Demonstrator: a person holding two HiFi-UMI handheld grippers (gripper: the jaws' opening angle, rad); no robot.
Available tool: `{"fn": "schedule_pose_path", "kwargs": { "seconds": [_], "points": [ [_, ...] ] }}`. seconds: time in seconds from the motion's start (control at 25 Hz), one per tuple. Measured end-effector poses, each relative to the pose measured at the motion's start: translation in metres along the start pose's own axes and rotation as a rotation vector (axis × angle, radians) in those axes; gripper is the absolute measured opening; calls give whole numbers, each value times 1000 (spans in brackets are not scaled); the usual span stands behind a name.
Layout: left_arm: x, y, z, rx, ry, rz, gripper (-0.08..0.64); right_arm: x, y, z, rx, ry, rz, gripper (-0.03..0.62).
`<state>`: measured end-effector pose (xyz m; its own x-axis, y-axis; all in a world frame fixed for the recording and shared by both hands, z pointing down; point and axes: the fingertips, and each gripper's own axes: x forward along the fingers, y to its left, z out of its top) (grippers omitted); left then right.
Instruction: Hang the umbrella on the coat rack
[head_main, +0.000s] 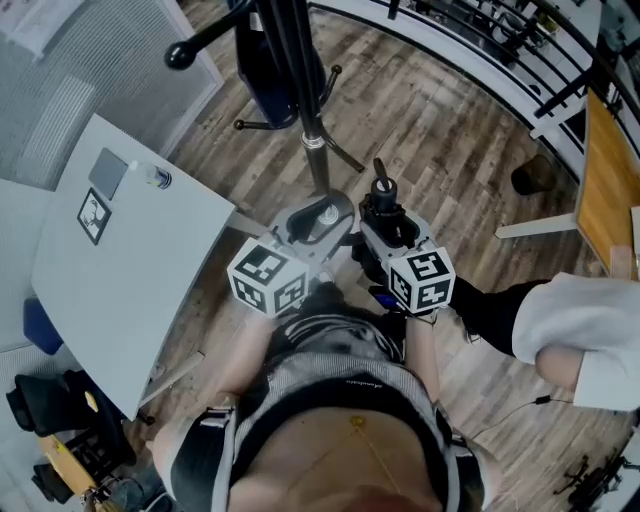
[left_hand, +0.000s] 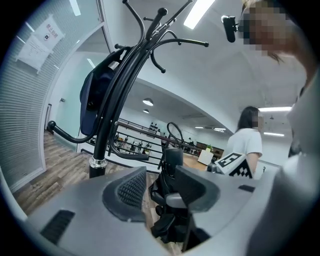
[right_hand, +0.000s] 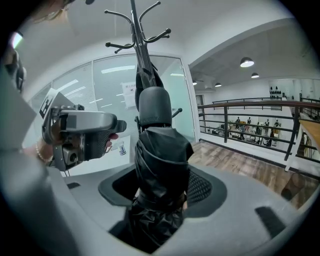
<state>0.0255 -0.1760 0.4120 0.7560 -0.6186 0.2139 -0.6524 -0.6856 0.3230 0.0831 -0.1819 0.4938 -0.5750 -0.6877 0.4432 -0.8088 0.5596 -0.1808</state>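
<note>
Far L in the head view sits the white table (head_main: 150, 250). It's not part of this step, just don't back an elbow into it.

Next over is the coat rack (head_main: 300, 75), w/ its pole rising right ahead of you. A dark blue bag (left_hand: 97, 95) already hangs on one side, so go for a bare hook (left_hand: 186, 43) on the other side, away from the fabric.

L gripper (head_main: 323, 212): jaws roughly half apart, nothing held. The umbrella only shows through the gap, w/ floor visible between it & the L pad. I'd treat this one as your spare, ready to steady or spread the strap.

Umbrella (right_hand: 162, 150): black, folded, roughly upright, handle end up. It's near the rack's foot & well below the hooks. It sits in the R gripper (head_main: 388, 218), just R of the L one. The R jaws stand wide but press on the bundled canopy from both sides, so that's a real hold, though on soft cloth.

A thin loop (left_hand: 168, 127) stands up off the handle, prob. your hanging point.

How to do it well, imo:
- Lift straight & slow; cloth under the pads may creep.
- The R gripper view has the rack dead behind the umbrella, so alignment looks good. Hold that line.
- Bring the loop in above the hook tip, then lower.
- Let the hook take the weight before you open the R jaws.
- If the loop flops shut, pinch it open w/ the L gripper first.
</note>
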Motion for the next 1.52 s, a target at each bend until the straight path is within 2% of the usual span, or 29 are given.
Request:
{"fn": "schedule_pose_path", "kwargs": {
  "seconds": [0.52,0.88,1.52],
  "points": [
    [-9,6,-4,-8,19,-17,155,12,2,-8,41,14,-23,256],
    [-10,11,-2,-18,10,21,155,21,-5,-21,52,48,-5,255],
    [-12,13,-7,-30,14,45,155,32,-11,-40,16,118,-2,255]
  ]
}}
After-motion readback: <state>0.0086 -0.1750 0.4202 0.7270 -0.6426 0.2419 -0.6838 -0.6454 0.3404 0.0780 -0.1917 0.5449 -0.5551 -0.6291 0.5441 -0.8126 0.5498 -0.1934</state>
